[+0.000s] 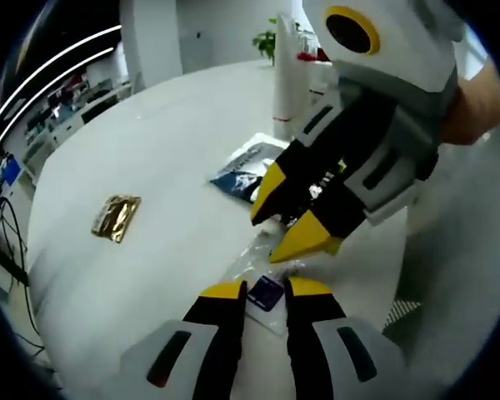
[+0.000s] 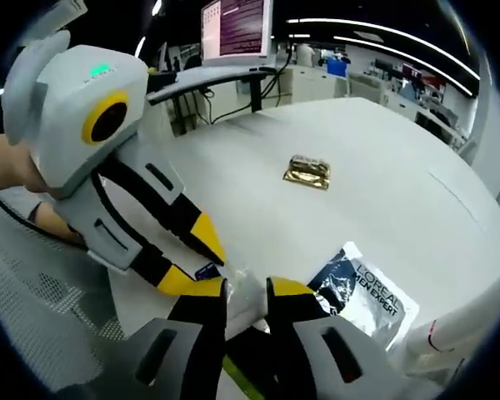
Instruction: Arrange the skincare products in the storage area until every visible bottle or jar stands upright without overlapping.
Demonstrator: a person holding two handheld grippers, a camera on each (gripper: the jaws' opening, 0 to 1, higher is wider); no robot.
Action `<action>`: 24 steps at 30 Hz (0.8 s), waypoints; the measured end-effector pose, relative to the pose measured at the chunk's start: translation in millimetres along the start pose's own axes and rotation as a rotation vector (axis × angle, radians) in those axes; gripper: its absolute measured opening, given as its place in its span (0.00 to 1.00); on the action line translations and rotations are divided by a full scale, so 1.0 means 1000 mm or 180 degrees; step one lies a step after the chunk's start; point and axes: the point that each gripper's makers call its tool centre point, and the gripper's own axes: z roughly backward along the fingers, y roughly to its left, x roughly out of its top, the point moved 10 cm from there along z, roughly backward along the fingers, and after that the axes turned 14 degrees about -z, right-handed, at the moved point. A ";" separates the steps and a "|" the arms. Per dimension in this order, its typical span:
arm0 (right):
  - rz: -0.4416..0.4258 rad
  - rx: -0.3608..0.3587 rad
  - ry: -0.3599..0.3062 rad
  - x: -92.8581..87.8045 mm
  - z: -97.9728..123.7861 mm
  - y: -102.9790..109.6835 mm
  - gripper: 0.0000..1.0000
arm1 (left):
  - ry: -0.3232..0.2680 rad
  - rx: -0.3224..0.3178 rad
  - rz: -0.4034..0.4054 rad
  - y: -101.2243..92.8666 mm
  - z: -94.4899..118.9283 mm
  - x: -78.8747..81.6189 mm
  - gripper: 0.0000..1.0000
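A clear plastic packet (image 1: pixel 265 293) with a small dark blue label lies on the white table (image 1: pixel 150 150). My left gripper (image 1: pixel 267 290) is shut on its near end. My right gripper (image 1: pixel 287 218) comes in from the upper right, its yellow tips at the packet's far end. In the right gripper view my right gripper (image 2: pixel 244 292) is closed on the crinkled clear packet (image 2: pixel 243 302), and the left gripper (image 2: pixel 196 258) reaches in from the left, pinching the end with the label. A tall white bottle (image 1: pixel 285 75) stands upright behind.
A dark blue and silver sachet (image 2: pixel 362 287) lies flat just right of the packet, also seen as the sachet (image 1: pixel 242 171). A gold foil sachet (image 1: pixel 115 217) lies apart on the open tabletop (image 2: pixel 383 192). Desks and monitors stand beyond the table's edge. A person's arm is behind each gripper.
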 end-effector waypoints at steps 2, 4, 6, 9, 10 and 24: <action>0.0010 0.0004 -0.0030 0.002 0.003 0.000 0.20 | 0.0005 -0.0002 -0.0001 0.000 0.000 0.000 0.23; 0.0032 -0.0003 -0.0040 0.002 0.004 0.000 0.21 | 0.0013 -0.0004 0.0000 0.000 0.000 0.000 0.23; 0.0039 -0.0007 -0.0045 0.002 0.006 0.000 0.21 | 0.0020 -0.0010 0.0031 0.000 0.001 0.000 0.23; 0.0016 -0.0020 -0.0031 0.000 0.008 -0.001 0.21 | 0.0028 -0.0022 0.0071 0.000 0.000 0.000 0.23; 0.0002 -0.0022 -0.0033 -0.001 0.009 -0.002 0.21 | 0.0030 -0.0025 0.0076 0.001 0.001 0.000 0.23; -0.0039 -0.0015 -0.0076 -0.003 0.019 -0.001 0.23 | -0.0039 -0.0037 0.0151 0.001 0.006 0.005 0.24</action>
